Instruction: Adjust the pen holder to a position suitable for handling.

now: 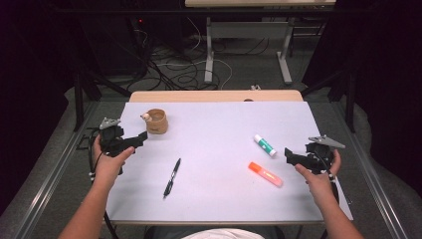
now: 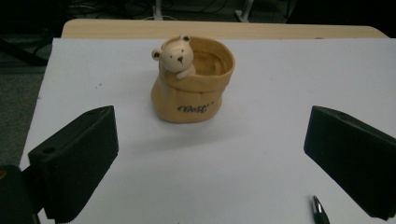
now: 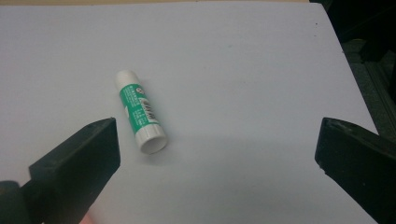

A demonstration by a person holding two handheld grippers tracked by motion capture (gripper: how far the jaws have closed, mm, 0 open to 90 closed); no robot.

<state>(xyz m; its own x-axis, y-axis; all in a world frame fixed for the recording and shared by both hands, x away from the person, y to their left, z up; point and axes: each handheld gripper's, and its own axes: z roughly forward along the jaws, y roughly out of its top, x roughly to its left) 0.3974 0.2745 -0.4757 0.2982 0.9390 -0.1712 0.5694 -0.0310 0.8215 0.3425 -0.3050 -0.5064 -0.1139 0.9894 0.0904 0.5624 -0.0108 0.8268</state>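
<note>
White paper covered the table [image 1: 219,199], and both tools hovered over its side edges with nothing in them. The left gripper [image 1: 141,138] had its jaws spread wide and pointed at a tan pot [image 1: 157,121] with a little bear on its rim, standing upright near the far left corner of the sheet, just beyond the jaw tips. In the left gripper view the pot [image 2: 194,81] sat ahead and slightly left of the gap's middle, clear of both jaws; what showed of its inside looked empty.

The right gripper [image 1: 289,156] was likewise released. A green and white glue stick [image 1: 264,145] lay flat just ahead of it, toward the right edge, apart from the jaws. In the right gripper view the glue stick [image 3: 139,111] lay left of centre, its long axis running roughly along the line of reach, flat base nearest the camera. Closing across that axis looked the likely grasp, after a small shift leftward.

An orange marker [image 1: 265,174] lay nearer the front edge, also on the right hand's side. A black pen [image 1: 172,178] lay nearer the left hand.
</note>
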